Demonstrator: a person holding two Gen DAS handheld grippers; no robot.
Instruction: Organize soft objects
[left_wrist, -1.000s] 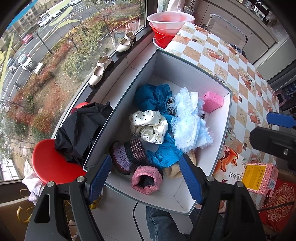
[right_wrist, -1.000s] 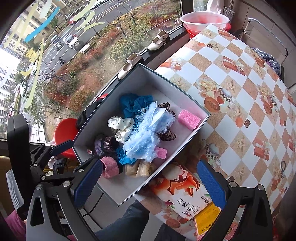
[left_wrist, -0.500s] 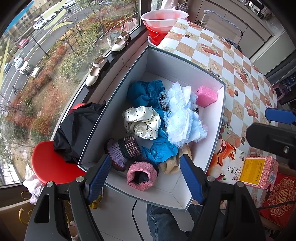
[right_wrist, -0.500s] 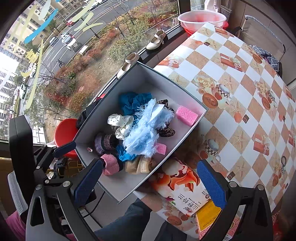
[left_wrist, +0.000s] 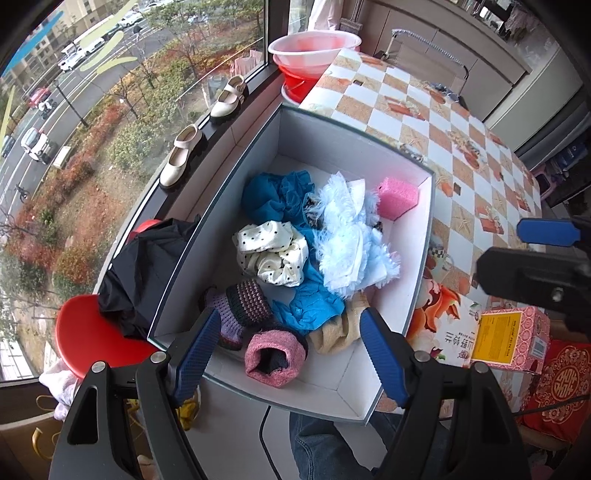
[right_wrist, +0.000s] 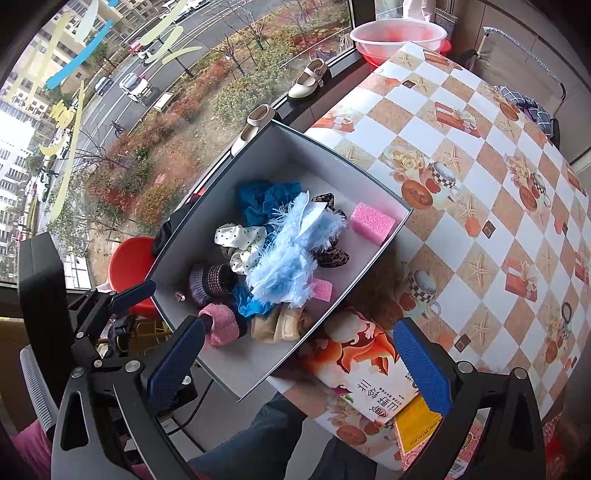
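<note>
A grey box with white inside stands at the table's edge and holds soft things: a fluffy light-blue piece, teal cloth, a white dotted scrunchie, a purple knit roll, a pink knit roll, a beige piece and a pink sponge. My left gripper is open and empty above the box's near end. My right gripper is open and empty above the box's near corner.
The checkered tablecloth spreads to the right. A pink carton lies near the table's front. Red and pink basins stand at the far end. Shoes sit on the windowsill. A red stool with black cloth is left of the box.
Both grippers have pulled back and up a little from the box, so it looks smaller. Both stay open and empty. The box's contents have not moved.
</note>
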